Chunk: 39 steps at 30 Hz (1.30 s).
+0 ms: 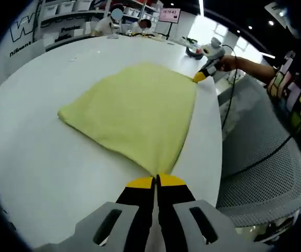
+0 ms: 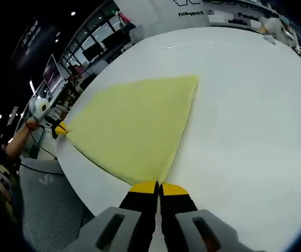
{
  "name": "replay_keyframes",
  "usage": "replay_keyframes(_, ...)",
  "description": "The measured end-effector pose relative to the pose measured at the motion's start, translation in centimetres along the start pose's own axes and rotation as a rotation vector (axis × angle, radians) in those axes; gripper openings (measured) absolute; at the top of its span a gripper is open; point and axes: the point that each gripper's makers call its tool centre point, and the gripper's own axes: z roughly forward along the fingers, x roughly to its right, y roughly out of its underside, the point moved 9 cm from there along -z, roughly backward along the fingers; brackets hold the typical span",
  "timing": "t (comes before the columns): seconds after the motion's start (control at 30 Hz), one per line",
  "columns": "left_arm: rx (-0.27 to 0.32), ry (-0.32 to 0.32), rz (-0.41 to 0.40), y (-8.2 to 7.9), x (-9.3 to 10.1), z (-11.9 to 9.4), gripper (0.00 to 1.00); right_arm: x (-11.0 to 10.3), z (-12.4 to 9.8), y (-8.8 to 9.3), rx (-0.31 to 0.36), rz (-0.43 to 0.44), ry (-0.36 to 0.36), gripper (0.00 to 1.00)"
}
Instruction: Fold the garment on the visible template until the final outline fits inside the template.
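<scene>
A pale yellow garment (image 1: 135, 113) is lying spread flat on the white desk (image 1: 40, 157), and each gripper is pinching one of its corners.

In the left gripper view, the left gripper (image 1: 156, 181) is rising from the bottom with its yellow-tipped fingers (image 1: 140, 182) pressed together on the nearest corner of the garment, which is fanning out directly ahead of the fingertips. Beyond the far corner of the cloth, ahead and to the right of the fingers, the right gripper (image 1: 199, 76) is gripping that corner, with a person's hand (image 1: 228, 63) holding it at the desk's edge. A grey mesh chair (image 1: 266, 163) is sitting off to the right of the fingers, below the desk edge.

In the right gripper view, the right gripper (image 2: 158, 187) is showing its own fingers (image 2: 174, 189) closed on the corner just in front of them, the cloth widening away ahead and to the left. At the far left corner of the garment, the left gripper (image 2: 61, 129) is clamping the fabric.
</scene>
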Motion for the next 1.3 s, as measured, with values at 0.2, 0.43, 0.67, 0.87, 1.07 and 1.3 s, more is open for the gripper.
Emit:
replay_keyframes(0.2,0.141,-0.099,-0.042,-1.0,0.6,-1.1,0.03,0.5,-1.7,-1.4,0.099,-0.065,0.093,0.05)
replay_keyframes(0.43,0.258,-0.305,-0.110,-1.8,0.3,-3.8,0.23,0.6,-3.4,-2.3,0.215,0.013,0.135,0.14)
replay_keyframes(0.67,0.394,-0.419,-0.222,-2.9,1.0,-5.0,0.35,-0.6,-3.0,-3.0,0.307,0.011,0.135,0.14)
replay_keyframes(0.87,0.475,-0.481,-0.293,-3.7,2.1,-4.7,0.63,-1.6,-3.0,-3.9,0.380,-0.058,0.198,0.33)
replay_keyframes(1.07,0.519,-0.508,-0.327,-4.2,3.0,-4.3,0.67,-1.9,-2.7,-3.8,0.406,-0.039,0.213,0.44)
replay_keyframes(1.3,0.613,-0.597,-0.414,-4.9,3.5,-4.4,0.89,-2.5,-2.6,-3.8,0.426,-0.038,0.247,0.64)
